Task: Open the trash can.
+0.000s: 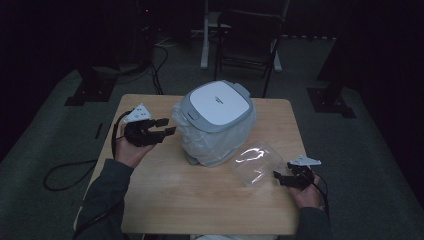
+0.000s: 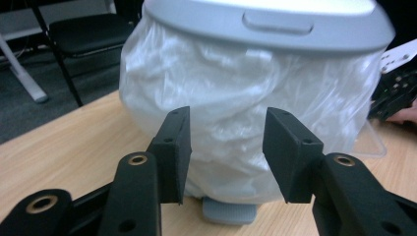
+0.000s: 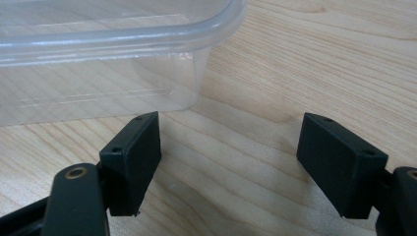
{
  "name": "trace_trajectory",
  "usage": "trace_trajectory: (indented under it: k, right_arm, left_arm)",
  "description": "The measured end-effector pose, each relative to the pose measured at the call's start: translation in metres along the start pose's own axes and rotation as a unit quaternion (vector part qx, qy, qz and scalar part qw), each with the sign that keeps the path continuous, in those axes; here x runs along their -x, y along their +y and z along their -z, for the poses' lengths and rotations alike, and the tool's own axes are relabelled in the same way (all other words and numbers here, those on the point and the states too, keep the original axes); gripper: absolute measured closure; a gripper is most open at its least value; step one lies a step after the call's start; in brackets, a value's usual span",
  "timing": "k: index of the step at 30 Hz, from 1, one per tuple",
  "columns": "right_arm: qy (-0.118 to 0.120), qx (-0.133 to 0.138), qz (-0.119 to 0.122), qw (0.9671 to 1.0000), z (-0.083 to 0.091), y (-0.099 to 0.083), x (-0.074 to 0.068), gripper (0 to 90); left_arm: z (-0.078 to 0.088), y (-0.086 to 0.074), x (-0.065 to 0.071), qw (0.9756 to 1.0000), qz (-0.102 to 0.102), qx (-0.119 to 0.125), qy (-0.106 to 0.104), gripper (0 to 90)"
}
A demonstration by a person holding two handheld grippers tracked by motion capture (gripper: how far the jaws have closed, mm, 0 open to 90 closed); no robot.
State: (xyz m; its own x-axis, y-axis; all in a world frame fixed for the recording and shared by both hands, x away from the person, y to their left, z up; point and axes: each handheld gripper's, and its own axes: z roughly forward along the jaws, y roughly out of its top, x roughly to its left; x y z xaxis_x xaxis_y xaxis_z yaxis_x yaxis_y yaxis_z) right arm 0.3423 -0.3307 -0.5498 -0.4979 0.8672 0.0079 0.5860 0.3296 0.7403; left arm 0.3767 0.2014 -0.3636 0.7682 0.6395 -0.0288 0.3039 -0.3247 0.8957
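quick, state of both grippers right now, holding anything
left gripper: open, nothing held, jaws apart in front of the plastic-wrapped appliance.
right gripper: open, nothing held, jaws apart over bare table beside the clear container.

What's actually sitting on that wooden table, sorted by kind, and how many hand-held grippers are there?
Rice cooker with white lid, body wrapped in a clear plastic bag: 1
Clear plastic container, empty: 1
Hand-held grippers, black: 2, the left hand-held gripper beside the cooker, the right hand-held gripper near the container
Total: 4
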Motion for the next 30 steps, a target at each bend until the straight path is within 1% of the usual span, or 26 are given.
trace_trajectory:
  k: [3, 7, 12, 15, 18, 20, 23, 30]
  right_arm:
    - [0.0, 0.0, -0.001, 1.0, 0.0, 0.0, 0.0, 23.8]
    - [0.0, 0.0, 0.0, 1.0, 0.0, 0.0, 0.0, 23.8]
    - [0.0, 0.0, -0.001, 1.0, 0.0, 0.0, 0.0, 23.8]
    - [0.0, 0.0, -0.001, 1.0, 0.0, 0.0, 0.0, 23.8]
    - [-0.001, 0.0, -0.001, 1.0, 0.0, 0.0, 0.0, 23.8]
    - [-0.001, 0.0, -0.001, 1.0, 0.0, 0.0, 0.0, 23.8]
    - [-0.001, 0.0, -0.002, 1.0, 0.0, 0.0, 0.0, 23.8]
    - [-0.001, 0.0, -0.001, 1.0, 0.0, 0.0, 0.0, 23.8]
  left_arm:
    - [0.002, 0.008, 0.002, 1.0, -0.007, 0.003, -0.003, 58.2]
    - [0.002, 0.019, 0.004, 0.9998, -0.015, 0.008, -0.012, 61.8]
    - [0.002, 0.033, 0.007, 0.9993, -0.02, 0.019, -0.024, 68.7]
    - [-0.002, 0.04, 0.01, 0.9989, -0.027, 0.02, -0.032, 75.6]
    - [-0.007, 0.046, 0.013, 0.9985, -0.03, 0.024, -0.038, 89.4]
    - [-0.011, 0.049, 0.014, 0.9984, -0.028, 0.024, -0.043, 90.0]
    - [-0.02, 0.053, 0.016, 0.9984, -0.028, 0.024, -0.044, 90.0]
    - [-0.036, 0.058, 0.02, 0.9987, -0.038, 0.008, -0.031, 90.0]
